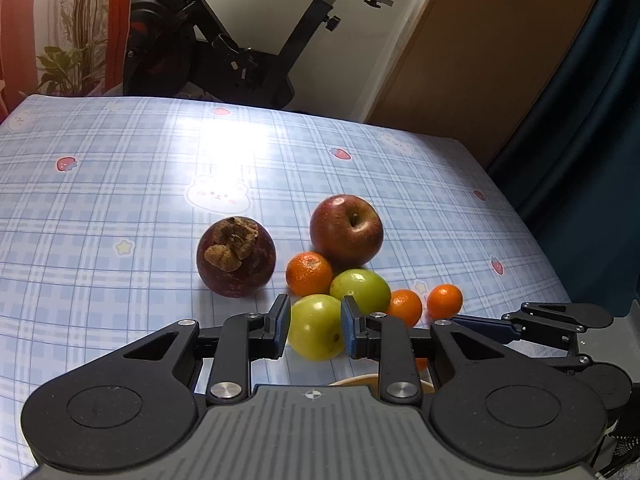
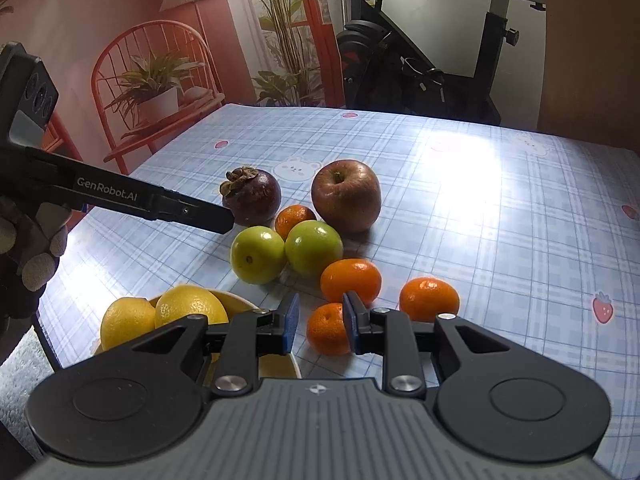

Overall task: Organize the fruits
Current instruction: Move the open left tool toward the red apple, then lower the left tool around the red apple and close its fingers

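The near round green fruit (image 1: 316, 328) lies on the blue plaid tablecloth (image 1: 120, 184), touching a second green fruit (image 1: 360, 290). Your left gripper (image 1: 316, 326) brackets it, jaws parted, contact unclear. Your right gripper (image 2: 320, 326) stands open beside a small orange mandarin (image 2: 328, 330).

table (image 2: 500, 216) | on it: fruits (image 2: 346, 196), bowl (image 2: 240, 300)

Blue plaid tablecloth (image 1: 120, 184); red apple (image 1: 346, 230); yellow lemons (image 2: 160, 314); blue-padded tongs (image 1: 316, 326)
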`<state>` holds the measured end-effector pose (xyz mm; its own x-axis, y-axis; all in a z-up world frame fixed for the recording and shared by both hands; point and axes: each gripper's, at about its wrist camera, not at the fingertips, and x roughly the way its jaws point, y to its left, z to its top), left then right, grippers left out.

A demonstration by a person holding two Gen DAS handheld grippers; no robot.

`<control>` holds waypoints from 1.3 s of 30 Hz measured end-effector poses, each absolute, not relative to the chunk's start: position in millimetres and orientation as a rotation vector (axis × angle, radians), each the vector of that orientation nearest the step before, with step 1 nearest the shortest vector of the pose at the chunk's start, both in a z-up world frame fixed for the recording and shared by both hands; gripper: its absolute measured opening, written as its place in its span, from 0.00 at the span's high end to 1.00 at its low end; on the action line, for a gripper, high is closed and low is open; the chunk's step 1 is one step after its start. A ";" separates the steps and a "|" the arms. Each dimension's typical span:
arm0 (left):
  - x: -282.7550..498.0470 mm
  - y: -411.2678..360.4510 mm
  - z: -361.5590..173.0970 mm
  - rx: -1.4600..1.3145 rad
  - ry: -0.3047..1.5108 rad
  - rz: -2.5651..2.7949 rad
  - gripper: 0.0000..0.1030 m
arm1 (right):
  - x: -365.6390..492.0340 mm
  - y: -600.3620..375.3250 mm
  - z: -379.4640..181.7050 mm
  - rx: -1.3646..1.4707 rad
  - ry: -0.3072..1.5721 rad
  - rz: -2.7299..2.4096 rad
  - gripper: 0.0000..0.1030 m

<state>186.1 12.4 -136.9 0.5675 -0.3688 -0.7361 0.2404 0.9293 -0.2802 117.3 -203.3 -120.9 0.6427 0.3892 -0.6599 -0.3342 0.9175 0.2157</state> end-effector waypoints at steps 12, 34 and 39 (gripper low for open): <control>201.5 22.6 -114.3 -0.177 0.853 -0.303 0.72 | 144.6 -206.4 -107.7 0.000 0.703 0.350 0.74; 219.8 12.1 -104.7 -0.086 0.819 -0.266 0.72 | 165.4 -227.6 -112.7 -0.041 0.672 0.321 0.74; 225.8 16.8 -108.5 -0.094 0.822 -0.246 0.72 | 170.7 -225.8 -114.3 -0.043 0.669 0.332 0.74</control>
